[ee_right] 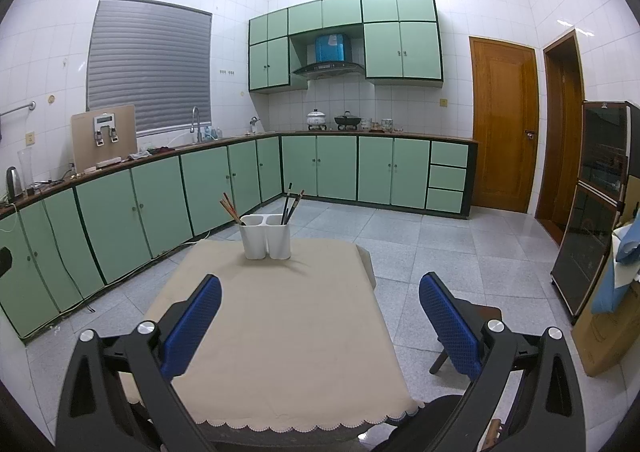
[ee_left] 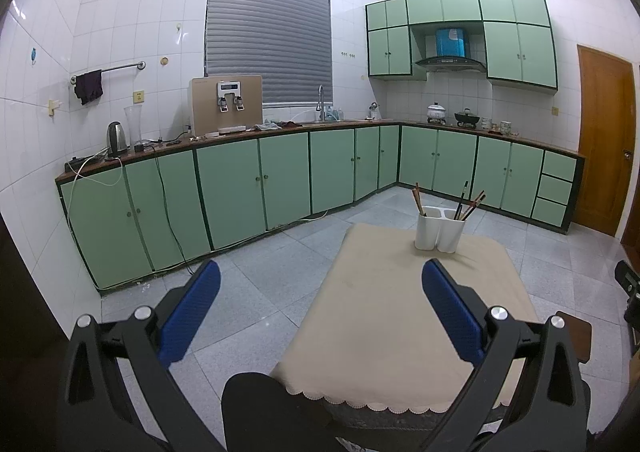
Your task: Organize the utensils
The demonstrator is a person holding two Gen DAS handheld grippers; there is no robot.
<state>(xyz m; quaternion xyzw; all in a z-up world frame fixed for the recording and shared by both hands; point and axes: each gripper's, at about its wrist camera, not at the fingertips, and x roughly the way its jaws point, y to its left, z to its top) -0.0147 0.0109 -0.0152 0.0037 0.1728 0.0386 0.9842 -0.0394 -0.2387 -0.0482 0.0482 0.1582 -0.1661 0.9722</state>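
Note:
A white two-compartment utensil holder point(ee_left: 439, 230) point(ee_right: 266, 237) stands at the far end of a small table with a beige cloth point(ee_left: 400, 316) point(ee_right: 280, 332). Reddish-brown chopsticks point(ee_left: 418, 199) point(ee_right: 230, 208) lean in its left compartment, dark chopsticks point(ee_left: 469, 205) point(ee_right: 291, 204) in its right one. My left gripper point(ee_left: 320, 272) is open and empty, held above the table's near left edge. My right gripper point(ee_right: 320, 284) is open and empty, above the table's near right part. Both are well short of the holder.
Green cabinets point(ee_left: 240, 180) point(ee_right: 132, 208) under a counter line the left and far walls. A wooden door point(ee_right: 504, 124) and a dark glass cabinet point(ee_right: 592, 212) stand to the right. A stool point(ee_right: 468, 312) is beside the table. A dark knee point(ee_left: 260, 404) shows below.

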